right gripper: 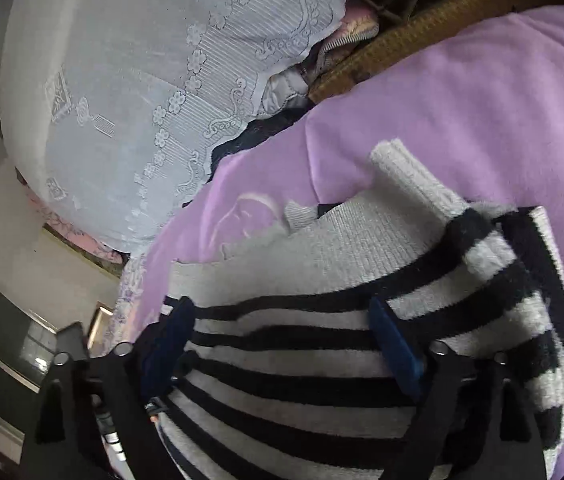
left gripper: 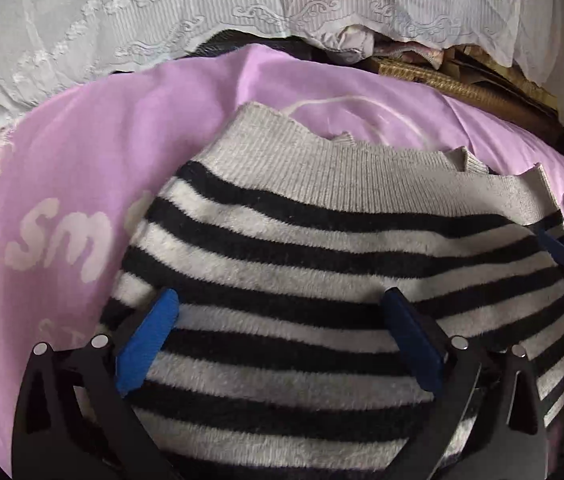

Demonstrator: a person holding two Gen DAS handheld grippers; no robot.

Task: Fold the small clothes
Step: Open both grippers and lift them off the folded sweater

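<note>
Your striped sweater [left gripper: 302, 280] lies on the purple blanket [left gripper: 81, 152], seemingly partly folded: one sleeve [right gripper: 462, 232] already lies across the body, and the final folds look undone. Your left hand-held gripper [left gripper: 286, 344] and right hand-held gripper [right gripper: 282, 344] both hover spread wide over the stripes, pinching nothing.

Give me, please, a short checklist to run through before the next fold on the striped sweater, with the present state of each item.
1. Left gripper open over the striped sweater: ok.
2. Right gripper open: ok.
3. Either gripper holding fabric: not ok, neither does.
4. Sleeve folded across the body: ok.
5. Ribbed hem flat: not ok, edge is wavy.
6. Sweater fully on the purple blanket: cannot tell.
</note>
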